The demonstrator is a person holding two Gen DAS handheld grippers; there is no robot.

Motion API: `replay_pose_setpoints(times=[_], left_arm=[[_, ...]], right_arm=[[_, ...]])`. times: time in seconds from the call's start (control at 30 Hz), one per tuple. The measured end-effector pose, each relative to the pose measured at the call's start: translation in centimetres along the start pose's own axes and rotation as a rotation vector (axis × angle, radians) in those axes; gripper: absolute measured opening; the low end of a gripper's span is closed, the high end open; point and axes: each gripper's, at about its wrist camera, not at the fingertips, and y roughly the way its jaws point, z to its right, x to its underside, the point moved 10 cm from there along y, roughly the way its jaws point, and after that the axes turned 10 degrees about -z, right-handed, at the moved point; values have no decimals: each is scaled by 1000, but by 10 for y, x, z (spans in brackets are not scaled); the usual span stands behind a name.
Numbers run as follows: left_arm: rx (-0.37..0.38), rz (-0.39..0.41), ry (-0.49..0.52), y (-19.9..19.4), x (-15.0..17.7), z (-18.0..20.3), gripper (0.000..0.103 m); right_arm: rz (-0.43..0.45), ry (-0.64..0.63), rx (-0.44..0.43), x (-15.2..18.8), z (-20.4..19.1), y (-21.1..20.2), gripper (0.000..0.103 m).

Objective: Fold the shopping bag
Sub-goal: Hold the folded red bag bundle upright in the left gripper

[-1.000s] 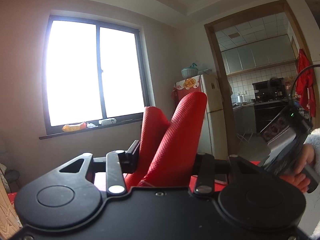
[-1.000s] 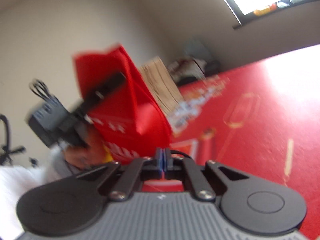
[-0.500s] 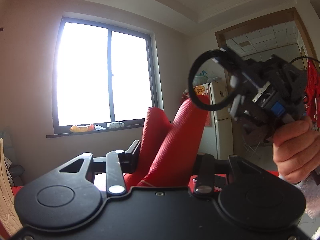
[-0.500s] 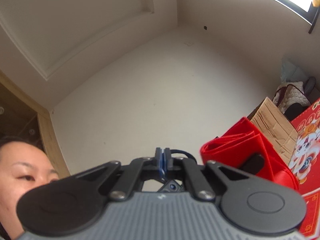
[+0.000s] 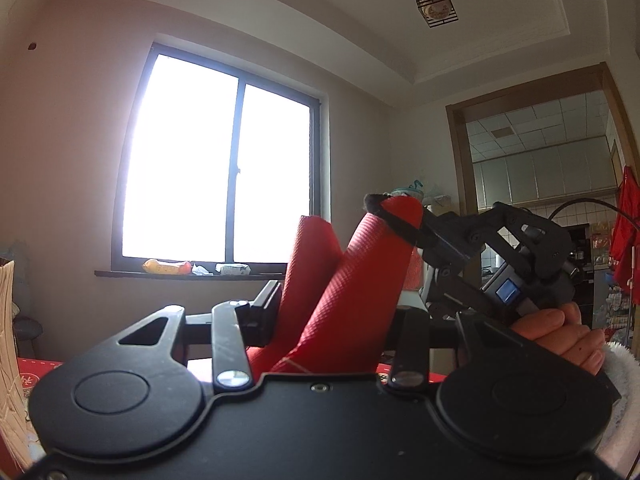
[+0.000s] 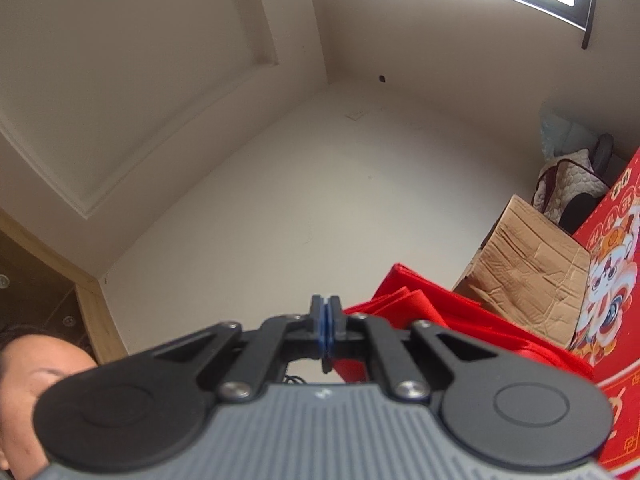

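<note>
On the far left of my left wrist view a cardboard box (image 5: 8, 360) edges in beside the bright window (image 5: 224, 168), which sat more squarely ahead a second ago, so this hand has swung. My left hand-held gripper (image 5: 332, 320) is clamped on the shopping bag (image 5: 352, 280), a thick red bundle standing up between its fingers in two folded lobes, held above the red-covered worktop (image 5: 36, 368). To its right, my right hand-held gripper (image 5: 376, 202) has come in from the side, where a second ago it hung low and away; its closed tips now rest at the top of the taller lobe, and I think a thin dark band loops over that lobe, though I cannot make it out clearly. From the right wrist view that gripper's jaws are pressed together with nothing visibly between them, and the bag (image 6: 440, 320) lies just right of them. I judge the folding itself done and the bundle now being secured.
</note>
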Motion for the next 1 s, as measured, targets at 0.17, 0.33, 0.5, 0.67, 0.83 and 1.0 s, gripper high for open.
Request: replay_pose_setpoints(times=[0.17,0.33,0.5,0.67,0.83,1.0], left_arm=[[-2,8,-25,-3,-1,-3,44],[1,-1,-54,-5,9,-7,44],[-7,4,-66,-2,5,-9,45],[-4,6,-68,-2,7,-7,45],[10,5,-16,-3,11,4,45],[-3,8,61,-4,18,15,45]], right_arm=[[12,17,11,-3,12,1,3],[22,10,23,-6,16,-1,6],[46,-66,99,-13,10,-7,27],[41,-190,145,-15,-15,-13,14],[-82,-239,188,-5,-31,-5,11],[-185,-200,292,3,-23,-10,4]])
